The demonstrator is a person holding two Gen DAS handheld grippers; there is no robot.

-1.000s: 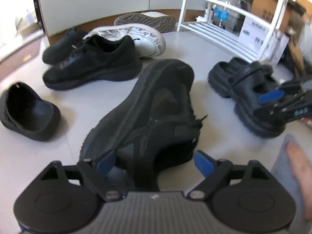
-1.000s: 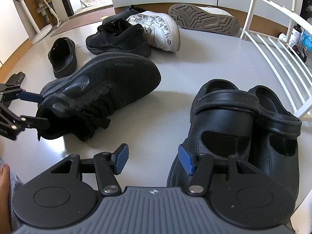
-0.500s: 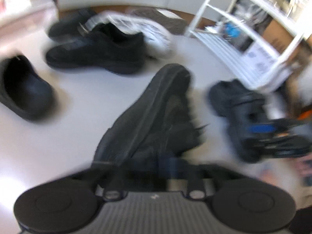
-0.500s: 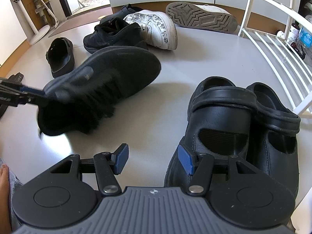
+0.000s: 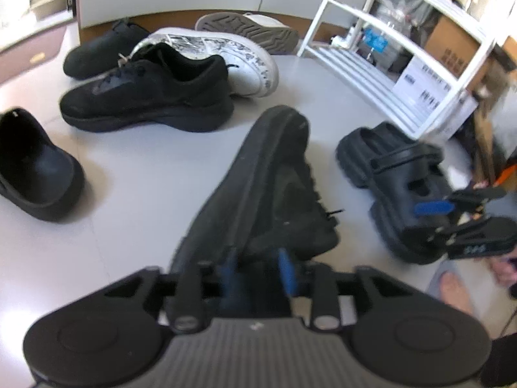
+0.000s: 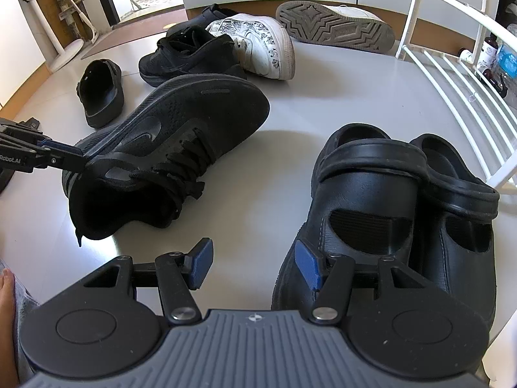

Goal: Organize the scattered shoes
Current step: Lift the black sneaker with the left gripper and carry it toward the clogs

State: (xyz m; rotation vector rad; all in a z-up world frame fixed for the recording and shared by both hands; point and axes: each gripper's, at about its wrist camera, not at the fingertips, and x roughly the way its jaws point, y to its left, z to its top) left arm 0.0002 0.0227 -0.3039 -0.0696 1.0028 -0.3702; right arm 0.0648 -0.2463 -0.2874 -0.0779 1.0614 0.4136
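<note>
My left gripper [image 5: 257, 273] is shut on the heel of a black sneaker [image 5: 271, 187], which lies tipped on its side with the sole facing left; it also shows in the right wrist view [image 6: 181, 142], with the left gripper [image 6: 76, 160] pinching its heel rim. My right gripper [image 6: 252, 266] is open and empty, just above the floor beside a pair of black clogs [image 6: 381, 203]. The clogs also show at the right of the left wrist view [image 5: 397, 174]. The matching black sneaker [image 5: 152, 97] stands upright further back.
A white patterned sneaker [image 5: 226, 55], another black shoe [image 5: 103, 51] and an overturned white shoe [image 5: 248, 30] lie at the back near the wall. A black slipper [image 5: 32, 165] sits at the left. A white shoe rack [image 5: 404, 51] stands at the right.
My left gripper has closed from open onto the black sneaker's heel and the shoe has shifted slightly. The right gripper has stayed open by the clogs.
</note>
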